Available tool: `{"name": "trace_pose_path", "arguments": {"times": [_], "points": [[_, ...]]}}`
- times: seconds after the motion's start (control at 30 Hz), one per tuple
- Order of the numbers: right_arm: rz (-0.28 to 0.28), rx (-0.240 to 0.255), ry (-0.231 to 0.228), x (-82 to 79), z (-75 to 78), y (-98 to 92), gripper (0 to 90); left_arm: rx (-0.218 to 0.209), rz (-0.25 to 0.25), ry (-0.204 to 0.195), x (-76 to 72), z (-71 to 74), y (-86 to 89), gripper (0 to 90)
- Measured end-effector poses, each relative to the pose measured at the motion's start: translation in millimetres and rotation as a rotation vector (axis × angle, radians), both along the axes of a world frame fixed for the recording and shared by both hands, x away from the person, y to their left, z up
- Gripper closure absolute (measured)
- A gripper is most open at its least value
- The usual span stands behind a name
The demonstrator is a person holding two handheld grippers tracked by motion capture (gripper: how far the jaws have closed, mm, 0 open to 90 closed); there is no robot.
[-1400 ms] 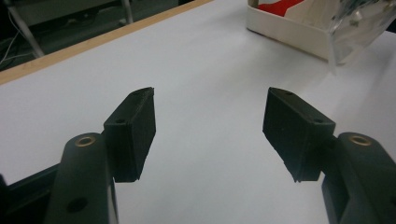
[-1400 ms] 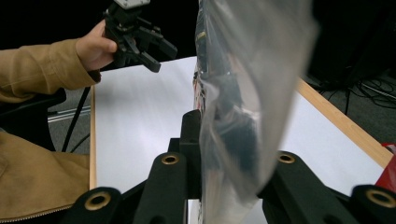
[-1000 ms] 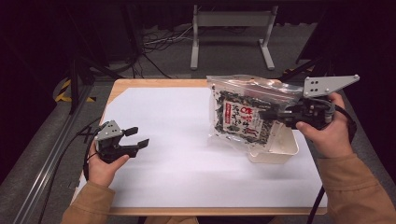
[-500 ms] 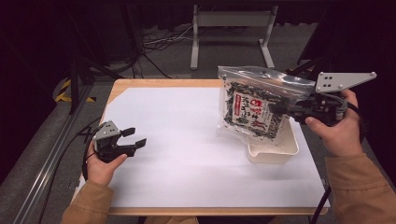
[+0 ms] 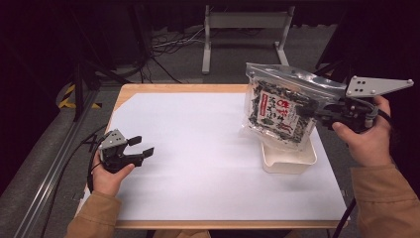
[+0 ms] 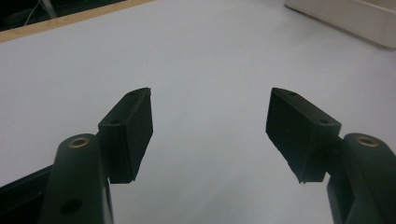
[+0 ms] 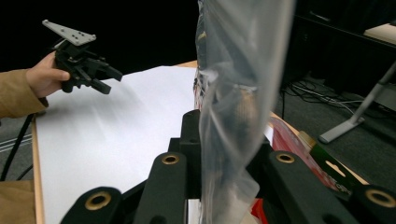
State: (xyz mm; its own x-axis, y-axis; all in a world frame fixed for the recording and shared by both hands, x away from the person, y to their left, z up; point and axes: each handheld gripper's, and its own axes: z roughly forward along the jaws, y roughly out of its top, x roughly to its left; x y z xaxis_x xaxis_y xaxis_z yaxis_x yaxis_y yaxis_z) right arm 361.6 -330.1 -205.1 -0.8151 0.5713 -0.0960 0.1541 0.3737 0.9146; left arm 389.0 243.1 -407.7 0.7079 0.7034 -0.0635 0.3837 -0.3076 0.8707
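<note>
Right gripper: gripping the top edge of the bag at the table's right side, jaws pinched in on the clear plastic; in the right gripper view, film passing straight up between the two black jaws.
Bag: hanging in the air from that grip, tilted, lower edge dangling just above the tray; clear plastic top, dark contents, red and white label facing the high view; clear film rising in the middle of the right gripper view.
Tray: sitting on the white sheet near the right edge, white, shallow, directly under the bag's lower edge; whether touching the bag or apart, not possible to tell; pale rim peeking in at the upper right corner of the left gripper view.
Left gripper: resting low at the table's left edge, well apart from bag and tray; jaws standing wide, holding nothing; in the left gripper view, bare white sheet lying between the pads; also appearing far off in the right gripper view.
White sheet: covering most of the table top.
Table: wooden rim peeking out along the far edge.
Right hand: wrapping the gripper's body.
Left hand: holding its gripper from below.
</note>
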Motion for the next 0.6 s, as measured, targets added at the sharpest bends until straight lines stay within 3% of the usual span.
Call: {"name": "trace_pose_path", "arguments": {"times": [0.33,0.6], "points": [[-0.080,0.008,-0.009,2.0,-6.0,-16.2,76.0,0.003,-0.010,0.001,-0.8,-1.9,-3.9,32.4],[-0.120,0.037,0.012,5.0,-17.8,-24.7,76.0,0.008,-0.015,-0.006,-1.7,-1.8,-4.5,31.7]]}}
